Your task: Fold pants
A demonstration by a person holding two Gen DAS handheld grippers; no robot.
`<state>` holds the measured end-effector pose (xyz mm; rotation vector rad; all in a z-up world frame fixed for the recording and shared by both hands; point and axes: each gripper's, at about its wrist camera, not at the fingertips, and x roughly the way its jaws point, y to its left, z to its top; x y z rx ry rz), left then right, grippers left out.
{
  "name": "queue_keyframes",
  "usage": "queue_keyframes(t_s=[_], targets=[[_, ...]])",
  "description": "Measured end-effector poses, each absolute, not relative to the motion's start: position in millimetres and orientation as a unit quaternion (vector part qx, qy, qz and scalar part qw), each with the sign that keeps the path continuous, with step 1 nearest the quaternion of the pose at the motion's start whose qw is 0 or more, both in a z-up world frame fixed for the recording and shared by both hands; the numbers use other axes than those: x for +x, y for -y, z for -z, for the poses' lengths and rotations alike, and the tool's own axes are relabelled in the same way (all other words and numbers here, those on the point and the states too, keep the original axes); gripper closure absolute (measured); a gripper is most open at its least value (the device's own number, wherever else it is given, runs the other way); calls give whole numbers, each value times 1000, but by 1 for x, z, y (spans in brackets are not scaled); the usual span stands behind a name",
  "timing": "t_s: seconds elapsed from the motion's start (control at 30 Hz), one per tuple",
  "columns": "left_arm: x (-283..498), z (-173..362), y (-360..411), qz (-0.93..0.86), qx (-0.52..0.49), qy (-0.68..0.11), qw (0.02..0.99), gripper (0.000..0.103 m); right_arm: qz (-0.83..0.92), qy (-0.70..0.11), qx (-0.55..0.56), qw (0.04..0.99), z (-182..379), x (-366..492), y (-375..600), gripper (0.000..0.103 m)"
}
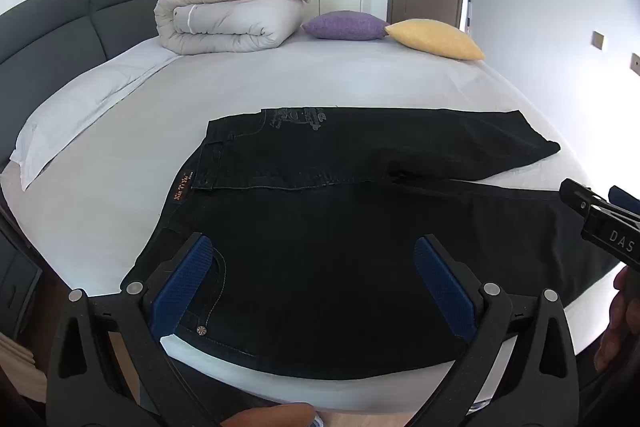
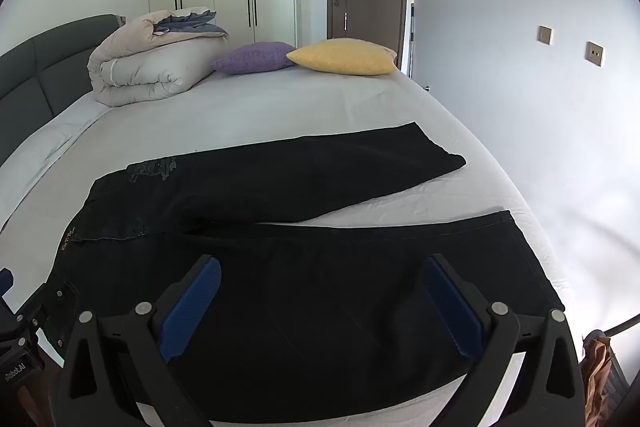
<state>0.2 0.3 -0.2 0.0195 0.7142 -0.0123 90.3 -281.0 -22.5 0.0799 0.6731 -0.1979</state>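
Pants: we see the black jeans [image 1: 340, 227] spread flat on the bed [image 1: 320, 83], waistband [image 1: 188, 187] beyond our left fingers, both legs running off past our right fingers, the two legs splayed apart in a V.

Left fingers: our left gripper [image 1: 316, 291] hangs over the near hip with its blue pads [image 1: 188, 283] spread wide, holding nothing; the near pocket and its rivet lie just beside the left pad.

Right fingers: our right gripper [image 2: 320, 307] hovers over the near leg, pads [image 2: 452, 307] wide apart and empty; the near hem [image 2: 516, 227] lies ahead and to the right of them.

Step in hand: we judge it to be the first fold, laying one leg over the other, not yet begun.

Where to pinch: we would take the near edge in two places, the waistband corner under the left fingers and the leg's outer seam, closer to the hem, under the right.

How to bite: we should come in low and close on both denim layers, since a one-layer pinch would let the leg peel open.

How to carry: we lift both ends together, keep the cloth taut between our fingers, and lay it over the far leg [image 2: 320, 167] with seams and hems matched.

Watch for: the far leg angles away, so we may need to square it first; the crotch bunches where the legs part.
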Motion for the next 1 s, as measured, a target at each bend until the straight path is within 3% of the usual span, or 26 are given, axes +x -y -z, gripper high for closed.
queue_keyframes(t_s=[1.0], targets=[[3,5,-3,7,3,-351,936,0,105,-332,29,937,22,88,277,0]])
